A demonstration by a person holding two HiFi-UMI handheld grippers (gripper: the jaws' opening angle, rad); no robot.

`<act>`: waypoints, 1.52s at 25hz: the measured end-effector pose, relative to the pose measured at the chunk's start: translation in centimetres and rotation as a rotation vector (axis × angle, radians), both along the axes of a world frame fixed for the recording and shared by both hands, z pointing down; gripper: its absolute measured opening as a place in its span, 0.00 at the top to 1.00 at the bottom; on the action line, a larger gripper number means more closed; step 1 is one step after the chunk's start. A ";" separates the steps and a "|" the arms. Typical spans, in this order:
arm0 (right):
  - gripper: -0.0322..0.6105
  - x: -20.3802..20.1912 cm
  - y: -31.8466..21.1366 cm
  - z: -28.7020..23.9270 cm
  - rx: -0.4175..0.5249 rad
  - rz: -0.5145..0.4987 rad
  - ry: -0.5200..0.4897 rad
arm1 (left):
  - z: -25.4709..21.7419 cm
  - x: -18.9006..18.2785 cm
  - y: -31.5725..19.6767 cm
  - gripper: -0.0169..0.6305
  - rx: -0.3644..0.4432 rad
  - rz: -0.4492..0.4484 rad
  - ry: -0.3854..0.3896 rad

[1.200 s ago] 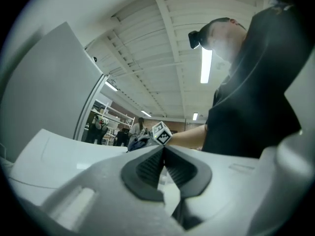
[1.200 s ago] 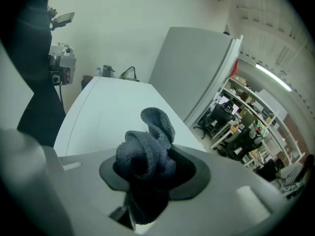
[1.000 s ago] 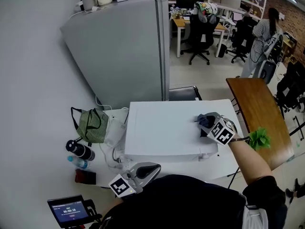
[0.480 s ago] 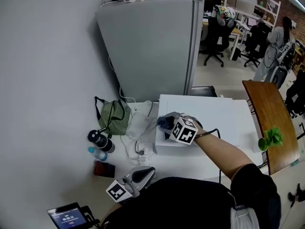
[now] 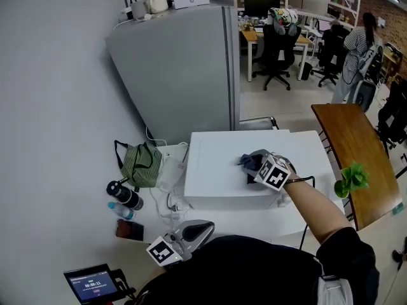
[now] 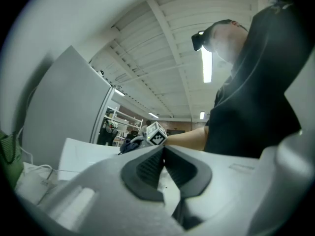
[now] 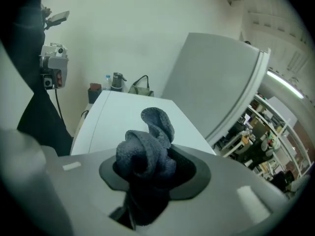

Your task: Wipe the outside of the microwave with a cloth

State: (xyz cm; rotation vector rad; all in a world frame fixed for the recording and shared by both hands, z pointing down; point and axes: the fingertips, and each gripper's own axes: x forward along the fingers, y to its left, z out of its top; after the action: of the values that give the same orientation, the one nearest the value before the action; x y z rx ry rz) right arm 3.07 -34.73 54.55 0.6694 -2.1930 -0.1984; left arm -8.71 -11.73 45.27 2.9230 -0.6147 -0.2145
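White box-shaped microwave (image 5: 219,170) sits on the tabletop (image 5: 254,222); I read this as wiping the top panel. Dark blue-grey terry cloth (image 7: 146,149) is bunched on the top, right of centre, clamped in the right gripper (image 5: 254,165). Press it flatter and use long overlapping strokes, sides next. Right forearm reaches in over the front edge. Left gripper (image 6: 164,156) is low by the body, jaws together, empty.

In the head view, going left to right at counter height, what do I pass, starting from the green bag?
Green striped bag → bare left part of the white microwave top → dark cloth, clamped in the right gripper → green plant.
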 end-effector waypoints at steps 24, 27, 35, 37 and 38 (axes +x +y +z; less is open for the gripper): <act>0.71 -14.9 3.0 -2.6 0.040 -0.229 -0.059 | -0.4 -5.7 2.9 0.97 0.014 -0.155 0.027; 0.71 -17.6 3.2 -0.9 0.028 -0.255 -0.027 | -0.1 -6.9 3.1 0.97 -0.001 -0.158 0.025; 0.71 -8.2 3.3 -0.5 0.016 -0.148 -0.050 | -0.1 -2.0 2.2 0.97 -0.008 -0.072 0.000; 0.71 -2.9 3.8 -0.4 0.026 -0.092 -0.054 | -0.1 0.6 1.8 0.97 -0.007 -0.035 -0.003; 0.71 0.1 4.0 -0.3 0.031 -0.057 -0.056 | 0.0 2.1 1.7 0.97 -0.007 -0.014 -0.004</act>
State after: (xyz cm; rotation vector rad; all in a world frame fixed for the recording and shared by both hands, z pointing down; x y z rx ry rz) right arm 3.13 -30.78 54.28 0.6369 -2.2688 -0.2465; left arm -6.61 -10.07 45.31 2.9141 -0.6351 -0.2077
